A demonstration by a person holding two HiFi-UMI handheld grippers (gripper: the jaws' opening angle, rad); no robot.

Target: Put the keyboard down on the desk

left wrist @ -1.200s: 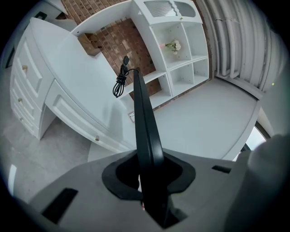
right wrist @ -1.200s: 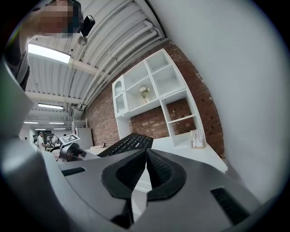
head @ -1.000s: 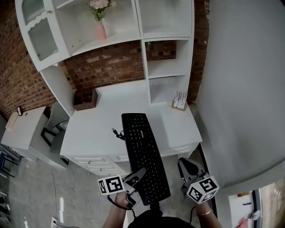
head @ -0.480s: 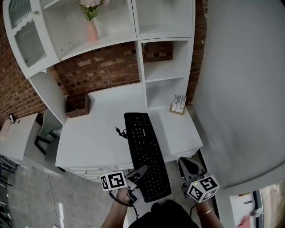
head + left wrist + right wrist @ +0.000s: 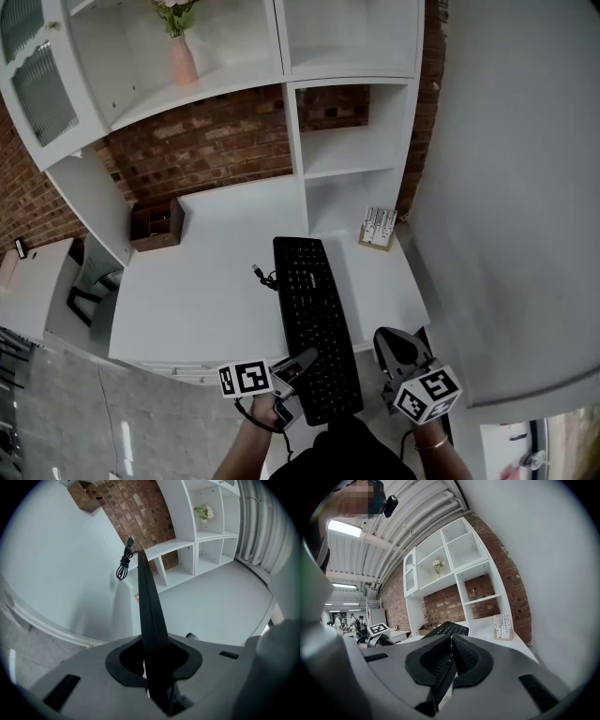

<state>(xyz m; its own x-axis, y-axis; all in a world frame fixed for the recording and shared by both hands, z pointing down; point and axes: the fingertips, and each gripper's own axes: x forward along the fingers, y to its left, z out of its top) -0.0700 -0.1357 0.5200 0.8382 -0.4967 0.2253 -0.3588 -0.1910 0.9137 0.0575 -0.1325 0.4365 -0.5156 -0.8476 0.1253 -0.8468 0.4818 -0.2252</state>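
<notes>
My left gripper (image 5: 301, 362) is clamped on the near end of the keyboard (image 5: 314, 309), which reaches out over the desk (image 5: 197, 291). My right gripper (image 5: 392, 343) is closed and empty, just beside it. A vase (image 5: 181, 61) holds flowers (image 5: 173, 11).

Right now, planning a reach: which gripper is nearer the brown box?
Left. The brown box lies ahead-left of the left gripper; the right gripper is farther right.

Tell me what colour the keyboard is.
The keyboard is black all over, keys included. The head view shows it best.
</notes>
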